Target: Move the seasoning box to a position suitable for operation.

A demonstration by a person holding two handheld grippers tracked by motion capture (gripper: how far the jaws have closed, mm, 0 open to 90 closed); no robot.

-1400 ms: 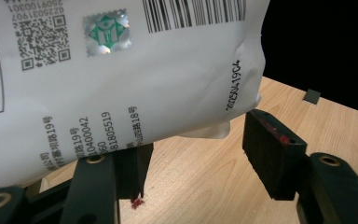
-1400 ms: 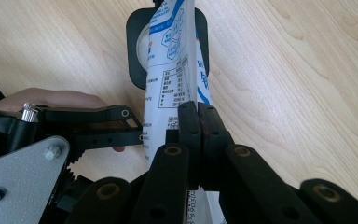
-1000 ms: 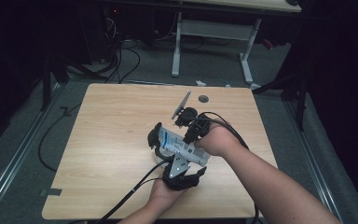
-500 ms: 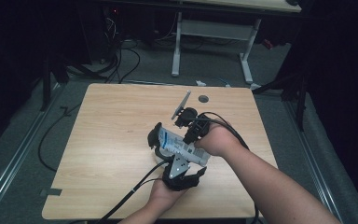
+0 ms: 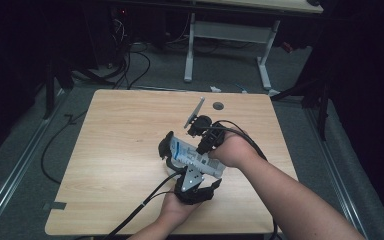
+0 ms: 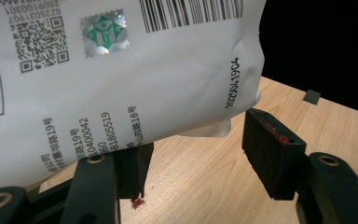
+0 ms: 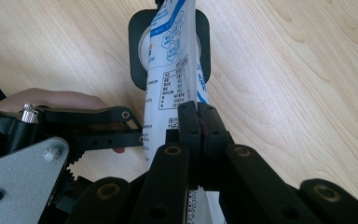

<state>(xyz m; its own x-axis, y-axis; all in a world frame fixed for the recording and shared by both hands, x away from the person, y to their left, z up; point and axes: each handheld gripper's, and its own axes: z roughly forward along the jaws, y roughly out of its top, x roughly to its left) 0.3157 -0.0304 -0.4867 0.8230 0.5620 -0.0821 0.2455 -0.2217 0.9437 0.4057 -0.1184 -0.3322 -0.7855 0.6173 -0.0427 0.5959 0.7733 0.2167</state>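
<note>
A white printed bag [image 5: 196, 158] with blue markings hangs over the middle of the wooden table [image 5: 120, 150]. My right gripper [image 5: 201, 148] comes in from the right and is shut on the bag's edge. In the right gripper view its jaws [image 7: 198, 109] pinch the thin bag [image 7: 172, 60] flat. My left gripper [image 5: 182, 166] reaches up from the near edge, under the bag. In the left gripper view its jaws [image 6: 198, 144] stand apart, the barcode side of the bag [image 6: 121, 70] drapes over the left one, and the pads do not press on it.
A black rounded-square object [image 7: 137, 51] with a pale round centre lies on the table below the bag, also seen as a dark shape [image 5: 166, 146]. A round dark grommet [image 5: 218, 105] sits at the far edge. Cables trail off the near edge. A small red stain [image 6: 137, 203] marks the wood.
</note>
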